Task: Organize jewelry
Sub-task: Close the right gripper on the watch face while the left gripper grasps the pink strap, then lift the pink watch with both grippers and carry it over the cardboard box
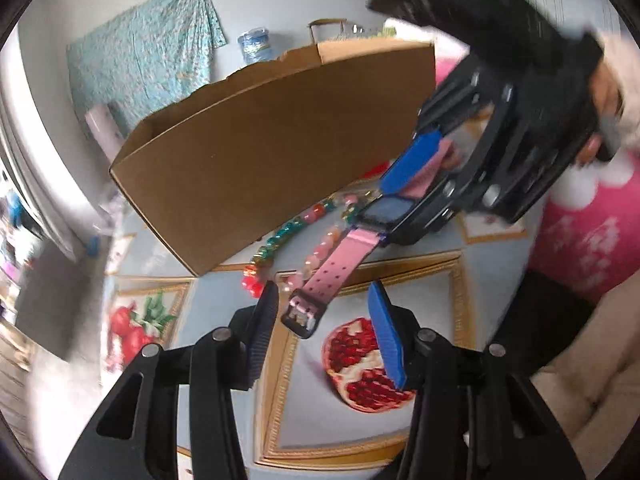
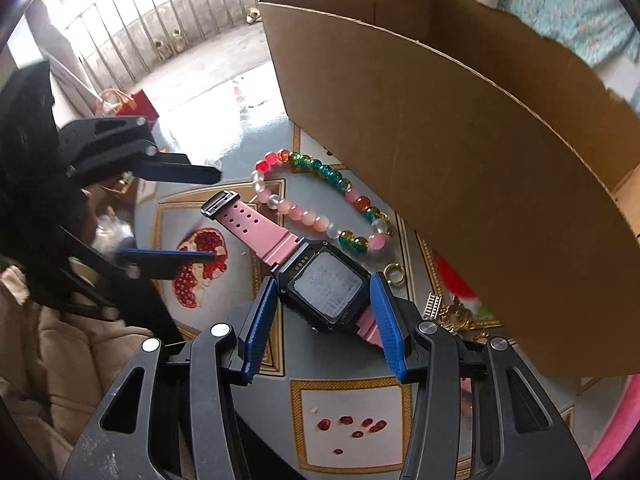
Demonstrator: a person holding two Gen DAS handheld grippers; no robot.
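Note:
A pink-strapped digital watch (image 2: 320,280) lies face down on the table, its black case between the blue pads of my right gripper (image 2: 324,300), which is open around it. In the left wrist view the watch's strap (image 1: 336,264) ends in a black buckle (image 1: 302,318) just in front of my open left gripper (image 1: 324,300). My right gripper (image 1: 404,196) shows there over the watch case. A bead bracelet (image 2: 316,196) of pink, white, green and red beads lies beside the watch, against a brown cardboard box (image 2: 460,160). Gold rings (image 2: 394,272) lie near the box.
The table has a cloth printed with pomegranates (image 1: 364,364) and gold frames. The cardboard box (image 1: 272,148) stands open-topped behind the jewelry. A small ladder-like gold trinket (image 2: 432,306) lies by the box. A pink cushion (image 1: 588,240) is at the right.

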